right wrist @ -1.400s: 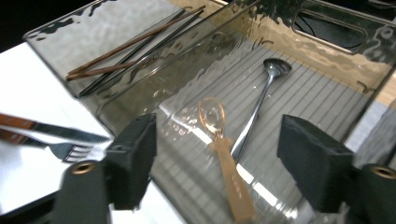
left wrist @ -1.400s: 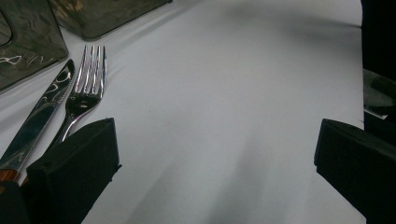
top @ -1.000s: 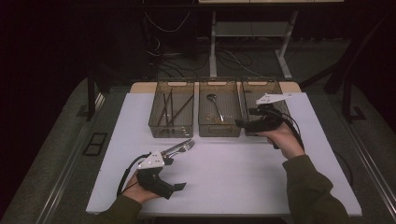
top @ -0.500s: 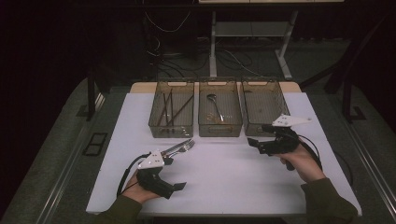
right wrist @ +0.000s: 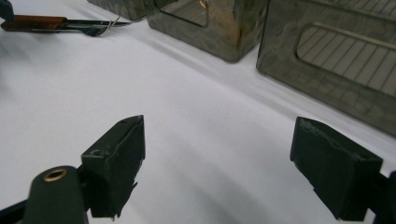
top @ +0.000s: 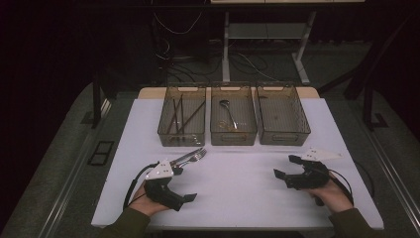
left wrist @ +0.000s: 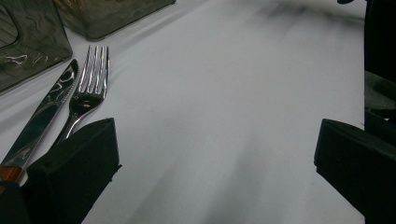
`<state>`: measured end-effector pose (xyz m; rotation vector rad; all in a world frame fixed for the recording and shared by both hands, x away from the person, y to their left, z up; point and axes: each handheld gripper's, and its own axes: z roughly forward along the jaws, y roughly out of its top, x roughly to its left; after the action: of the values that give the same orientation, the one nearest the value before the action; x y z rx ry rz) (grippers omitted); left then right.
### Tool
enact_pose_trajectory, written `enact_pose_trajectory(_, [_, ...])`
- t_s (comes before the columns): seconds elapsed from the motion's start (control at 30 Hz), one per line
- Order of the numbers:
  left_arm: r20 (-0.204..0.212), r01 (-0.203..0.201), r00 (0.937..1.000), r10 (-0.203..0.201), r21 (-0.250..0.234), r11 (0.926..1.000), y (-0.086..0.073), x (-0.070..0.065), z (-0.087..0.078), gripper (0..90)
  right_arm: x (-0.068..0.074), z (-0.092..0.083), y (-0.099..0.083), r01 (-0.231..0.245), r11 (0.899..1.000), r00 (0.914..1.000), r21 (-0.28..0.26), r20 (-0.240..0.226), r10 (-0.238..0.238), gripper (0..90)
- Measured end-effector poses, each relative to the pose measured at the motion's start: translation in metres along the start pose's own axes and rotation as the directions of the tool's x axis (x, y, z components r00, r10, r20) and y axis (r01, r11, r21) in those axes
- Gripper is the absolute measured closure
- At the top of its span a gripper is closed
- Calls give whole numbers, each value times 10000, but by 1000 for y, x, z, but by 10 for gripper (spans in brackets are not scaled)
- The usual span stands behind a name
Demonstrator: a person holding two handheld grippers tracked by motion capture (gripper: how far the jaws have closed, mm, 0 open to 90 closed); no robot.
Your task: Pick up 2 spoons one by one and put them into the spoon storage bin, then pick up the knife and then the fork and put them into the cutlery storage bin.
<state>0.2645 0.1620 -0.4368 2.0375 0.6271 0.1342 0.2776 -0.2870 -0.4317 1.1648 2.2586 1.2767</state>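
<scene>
A steel fork [top: 196,156] and a knife [top: 184,156] with a brown handle lie side by side on the white table [top: 247,193], just ahead of my left gripper [top: 183,184]. In the left gripper view the fork [left wrist: 88,88] and knife [left wrist: 44,116] lie beside the left jaw. That gripper [left wrist: 215,154] is open and holds nothing. My right gripper [top: 287,166] rests low at the near right, open and empty. The right gripper view has its jaws [right wrist: 219,158] wide apart over bare table, with the knife [right wrist: 60,22] far off.
Three clear brown bins stand in a row at the back. The left bin [top: 182,121] holds dark sticks, the middle bin [top: 233,119] holds a spoon [top: 227,110], and the right bin [top: 282,116] looks empty. Cables trail from both grippers.
My right gripper has come back from above the right bin toward the near right of the table and dropped lower. The left gripper, fork and knife have not moved.
</scene>
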Motion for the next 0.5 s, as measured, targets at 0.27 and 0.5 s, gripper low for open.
enact_pose_trajectory(0.27, [-96,-177,9998,177,59,9998,1,0,-1,0,11,-7,-23,210,9986,9994,489,-294,-195,181])
enact_pose_trajectory(0.5, [-452,-208,9988,211,72,9998,4,3,-6,50,13,-7,-23,401,9980,9984,497,-414,-381,181])
